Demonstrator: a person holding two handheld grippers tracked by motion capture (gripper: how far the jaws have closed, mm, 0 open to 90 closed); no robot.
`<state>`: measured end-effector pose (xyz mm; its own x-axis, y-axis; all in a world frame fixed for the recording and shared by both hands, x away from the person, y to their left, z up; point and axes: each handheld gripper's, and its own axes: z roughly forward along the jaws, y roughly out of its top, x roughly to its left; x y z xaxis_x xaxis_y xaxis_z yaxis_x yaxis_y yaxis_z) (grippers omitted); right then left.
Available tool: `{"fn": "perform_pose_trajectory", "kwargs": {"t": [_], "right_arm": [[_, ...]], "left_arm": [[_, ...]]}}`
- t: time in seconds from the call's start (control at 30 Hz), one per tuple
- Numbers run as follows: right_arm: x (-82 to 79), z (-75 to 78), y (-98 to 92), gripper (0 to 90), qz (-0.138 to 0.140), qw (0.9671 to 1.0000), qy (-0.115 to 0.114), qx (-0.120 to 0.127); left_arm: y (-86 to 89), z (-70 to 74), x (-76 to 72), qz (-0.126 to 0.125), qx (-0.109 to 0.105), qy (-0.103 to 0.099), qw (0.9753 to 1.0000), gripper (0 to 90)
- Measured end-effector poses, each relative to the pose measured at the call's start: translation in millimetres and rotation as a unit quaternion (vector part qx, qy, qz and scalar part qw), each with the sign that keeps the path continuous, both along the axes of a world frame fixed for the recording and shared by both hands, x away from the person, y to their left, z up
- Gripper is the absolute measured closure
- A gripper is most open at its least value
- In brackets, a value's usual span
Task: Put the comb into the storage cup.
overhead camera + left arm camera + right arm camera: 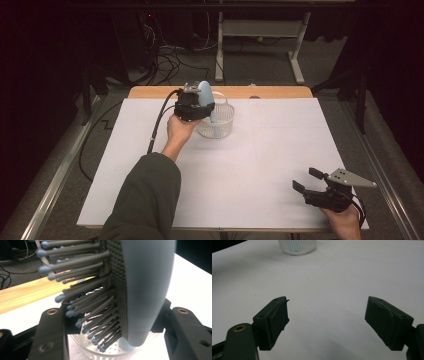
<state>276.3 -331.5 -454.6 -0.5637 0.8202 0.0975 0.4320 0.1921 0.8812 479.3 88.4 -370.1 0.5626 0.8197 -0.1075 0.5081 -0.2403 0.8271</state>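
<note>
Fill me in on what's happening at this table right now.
A person works at a white-covered table with a gripper in each hand. The left gripper is shut on a light blue hairbrush, holding it upright over a clear plastic basket near the far edge, the brush's lower end pointing down into the basket. Whether the brush touches the basket's bottom cannot be told. The right gripper sits open and holds nothing at the near right corner, above bare white surface.
</note>
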Motion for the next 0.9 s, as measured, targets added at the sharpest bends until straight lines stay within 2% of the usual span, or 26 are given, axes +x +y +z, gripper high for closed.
{"fn": "perform_pose_trajectory", "kwargs": {"t": [0.13, 0.47, 0.9], "right_arm": [[0.0, 0.0, 0.1, 19.6, 0.000, 1.0000, 0.001, 0.000], [0.1, -0.2, 0.1, 19.6, 0.001, 1.0000, 0.001, -0.002], [0.2, -0.4, -0.2, 19.6, 0.000, 1.0000, 0.003, -0.001]], "left_arm": [[1.1, -0.7, 1.1, 0.000, 0.001, 0.000, 1.0000, 38.5], [7.5, -3.7, 6.0, -0.003, -0.011, 0.023, 0.9997, 23.6], [10.4, -8.8, 9.8, 0.000, -0.006, 0.039, 0.9992, 14.8]]}}
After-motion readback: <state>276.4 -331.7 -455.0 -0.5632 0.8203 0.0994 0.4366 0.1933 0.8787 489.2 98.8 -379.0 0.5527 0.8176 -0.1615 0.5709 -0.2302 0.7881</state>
